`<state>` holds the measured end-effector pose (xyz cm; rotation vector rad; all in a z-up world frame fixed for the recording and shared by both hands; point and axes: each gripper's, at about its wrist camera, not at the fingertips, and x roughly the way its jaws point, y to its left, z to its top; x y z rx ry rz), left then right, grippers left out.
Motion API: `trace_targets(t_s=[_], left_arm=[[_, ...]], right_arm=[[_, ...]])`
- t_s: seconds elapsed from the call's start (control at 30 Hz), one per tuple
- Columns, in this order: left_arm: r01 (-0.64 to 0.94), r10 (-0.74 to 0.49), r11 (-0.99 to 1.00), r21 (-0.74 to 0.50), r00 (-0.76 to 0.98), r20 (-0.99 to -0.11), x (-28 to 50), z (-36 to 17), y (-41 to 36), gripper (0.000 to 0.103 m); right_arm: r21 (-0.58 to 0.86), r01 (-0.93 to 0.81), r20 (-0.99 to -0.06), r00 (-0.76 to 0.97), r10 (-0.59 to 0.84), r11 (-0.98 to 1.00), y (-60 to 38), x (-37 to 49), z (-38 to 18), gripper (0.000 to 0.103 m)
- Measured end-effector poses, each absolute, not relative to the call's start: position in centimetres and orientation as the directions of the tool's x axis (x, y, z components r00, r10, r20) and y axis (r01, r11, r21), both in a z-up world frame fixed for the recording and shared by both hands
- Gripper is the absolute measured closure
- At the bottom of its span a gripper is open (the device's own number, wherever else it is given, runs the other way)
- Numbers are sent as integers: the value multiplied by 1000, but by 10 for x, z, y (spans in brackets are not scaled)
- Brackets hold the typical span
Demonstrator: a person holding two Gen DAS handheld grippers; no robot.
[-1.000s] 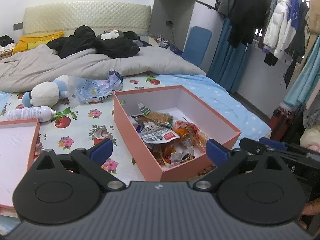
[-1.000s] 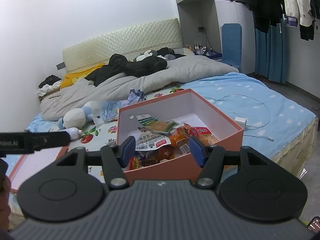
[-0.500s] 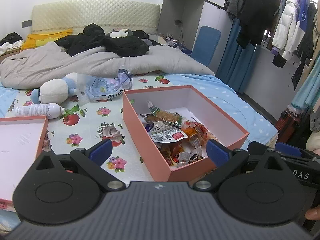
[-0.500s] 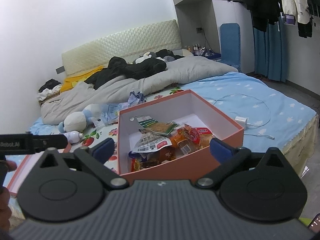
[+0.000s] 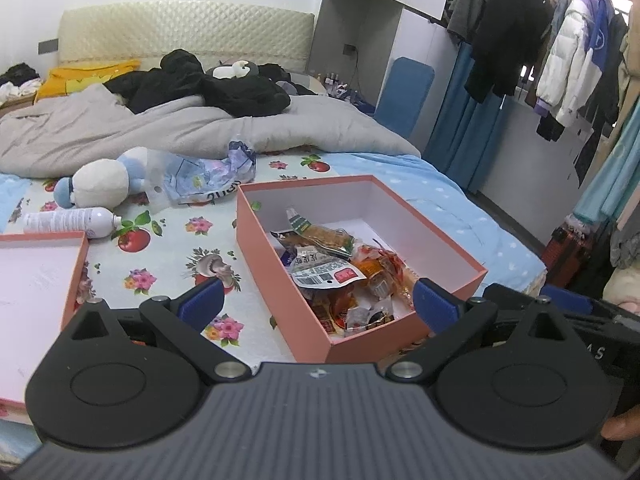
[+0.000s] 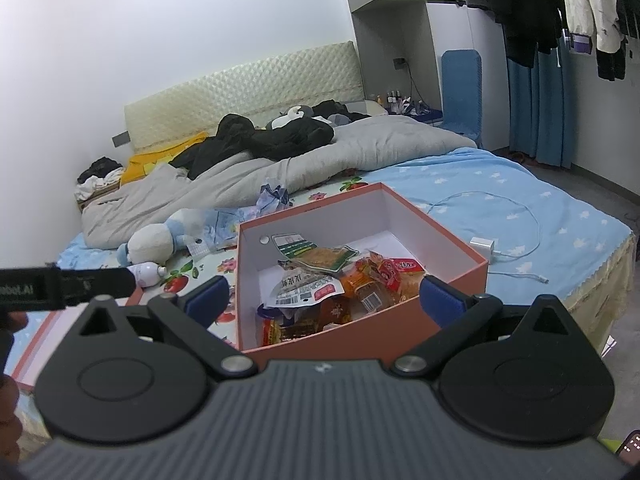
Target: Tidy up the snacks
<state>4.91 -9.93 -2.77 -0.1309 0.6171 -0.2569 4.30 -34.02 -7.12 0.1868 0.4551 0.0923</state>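
An open salmon-pink box (image 5: 260, 248) (image 6: 360, 336) sits on the flowered bed sheet. In it lies a heap of snack packets (image 5: 332, 276) (image 6: 320, 280), piled toward its near end. My left gripper (image 5: 318, 305) hovers just short of the box's near left corner, open, with nothing between its blue fingertips. Facing the box's near wall from the right, my right gripper (image 6: 324, 300) is also open wide and holds nothing. The box's pink lid (image 5: 40, 280) (image 6: 30, 350) lies upside down on the left.
Behind the box lie a plush toy (image 5: 100, 184), a white bottle (image 5: 68, 220) and a crumpled plastic bag (image 5: 200, 176). A grey duvet (image 5: 120, 128) with dark clothes covers the far bed. A white charger and cable (image 6: 484, 246) lie right of the box, near the bed's edge.
The right gripper's jaws have spread from about half open to fully wide. Nothing was picked up, and the box and snacks lie as before.
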Motion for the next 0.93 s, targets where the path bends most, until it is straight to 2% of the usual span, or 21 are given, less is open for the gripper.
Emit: trace_targets(t_s=[0.93], left_arm=[[153,-232,971,-184,790,-568,47,-27,-95,0]], right_arm=[[193,-50,-430,894,130,980,-337,43,-73,0]])
